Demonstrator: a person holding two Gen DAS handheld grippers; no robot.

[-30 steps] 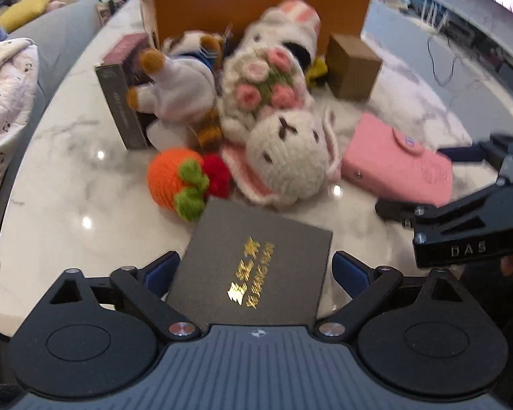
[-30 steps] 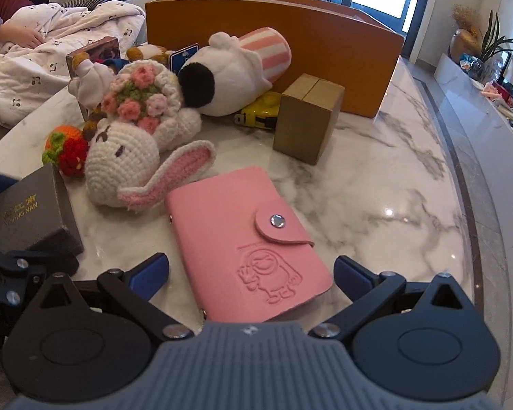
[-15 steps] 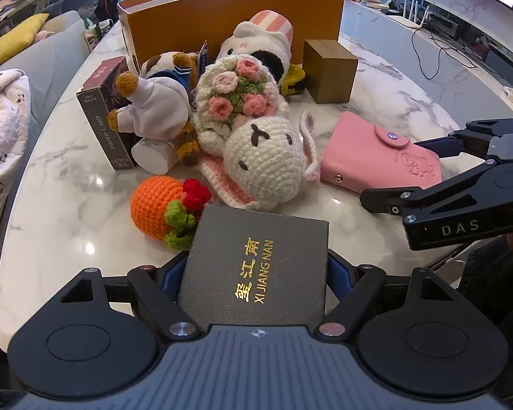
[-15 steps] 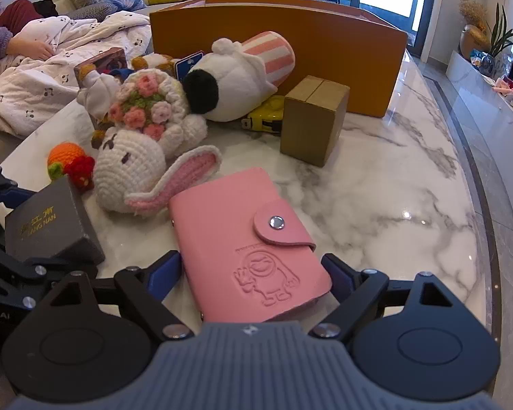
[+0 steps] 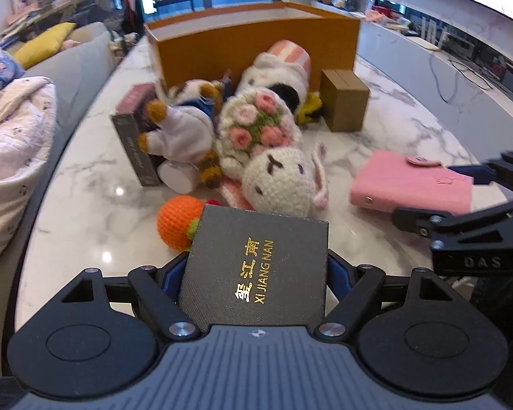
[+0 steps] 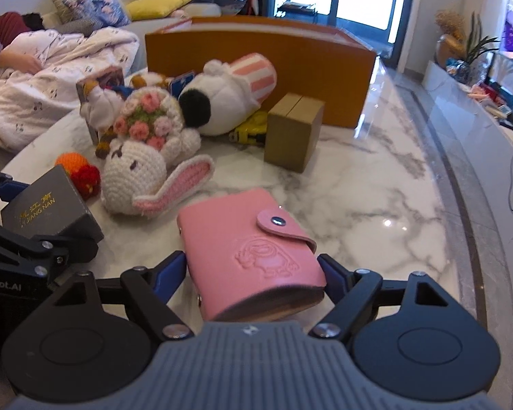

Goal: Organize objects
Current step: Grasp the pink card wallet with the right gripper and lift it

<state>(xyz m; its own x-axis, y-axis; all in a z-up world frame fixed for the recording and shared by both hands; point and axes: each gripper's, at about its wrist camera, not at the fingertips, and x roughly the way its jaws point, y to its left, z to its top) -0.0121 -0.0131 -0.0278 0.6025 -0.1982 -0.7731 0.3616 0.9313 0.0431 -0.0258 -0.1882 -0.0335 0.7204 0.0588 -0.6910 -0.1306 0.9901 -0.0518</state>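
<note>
A: Starting at the left, what does the left wrist camera give?

B: The left gripper [image 5: 258,270] clamps a dark grey textured box with gold lettering [image 5: 256,266]; both blue pads press its sides and it is tilted up off the white marbled table [image 5: 85,205]. Behind it lie an orange crocheted ball [image 5: 176,225] and a white crocheted rabbit with a pink flower crown [image 5: 277,177], with the open orange cardboard box [image 5: 249,48] at the back.

A: And further right?

B: The pink snap-button card wallet [image 5: 410,184] shows edge-on, with the right gripper's dark arms around it.

A: What does the right wrist camera add?

B: The embossed cartoon on the wallet's cover [image 6: 253,256]. The right gripper [image 6: 254,271] is closing, the wallet between its jaws, near end raised, both pads touching its sides. It also shows a white plush dog with a black nose and pink striped cap [image 6: 229,99], a yellow tape measure [image 6: 251,131] and a small brown cardboard cube [image 6: 294,131], plus a person on the sofa under a white quilt [image 6: 44,78].
</note>
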